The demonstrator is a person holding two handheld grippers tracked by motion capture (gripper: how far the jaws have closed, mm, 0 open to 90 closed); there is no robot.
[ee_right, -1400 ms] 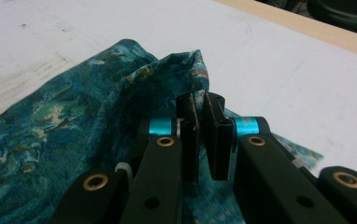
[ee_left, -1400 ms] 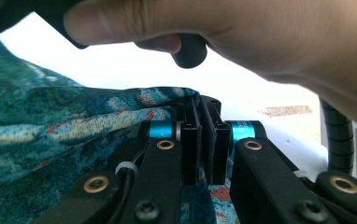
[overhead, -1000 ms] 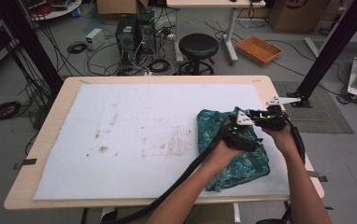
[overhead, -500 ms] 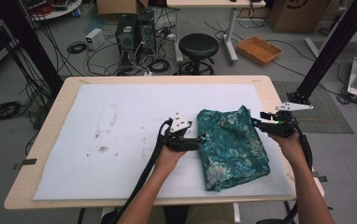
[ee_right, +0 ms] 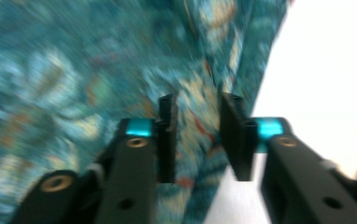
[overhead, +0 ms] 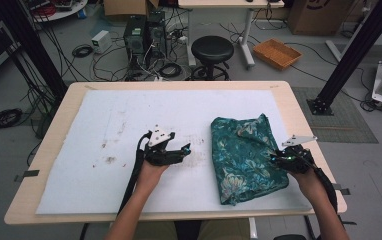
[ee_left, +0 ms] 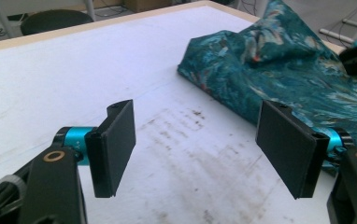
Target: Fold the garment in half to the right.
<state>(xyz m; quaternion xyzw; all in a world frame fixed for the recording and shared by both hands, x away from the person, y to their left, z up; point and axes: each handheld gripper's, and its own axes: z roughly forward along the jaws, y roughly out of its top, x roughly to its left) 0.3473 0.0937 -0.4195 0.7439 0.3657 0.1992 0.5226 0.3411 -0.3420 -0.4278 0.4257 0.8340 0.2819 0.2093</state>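
Teal floral cloth (overhead: 246, 155) folded near desk's (overhead: 49, 145) right edge. Left gripper (overhead: 181, 151) wide open, empty, beside it. Right gripper (overhead: 278, 159) jaws just narrowing over cloth edge, gap remaining, nothing pinched

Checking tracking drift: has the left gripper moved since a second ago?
Yes. The left gripper has moved left off the teal cloth, judged against the table's right edge; it is now open over the bare white mat.
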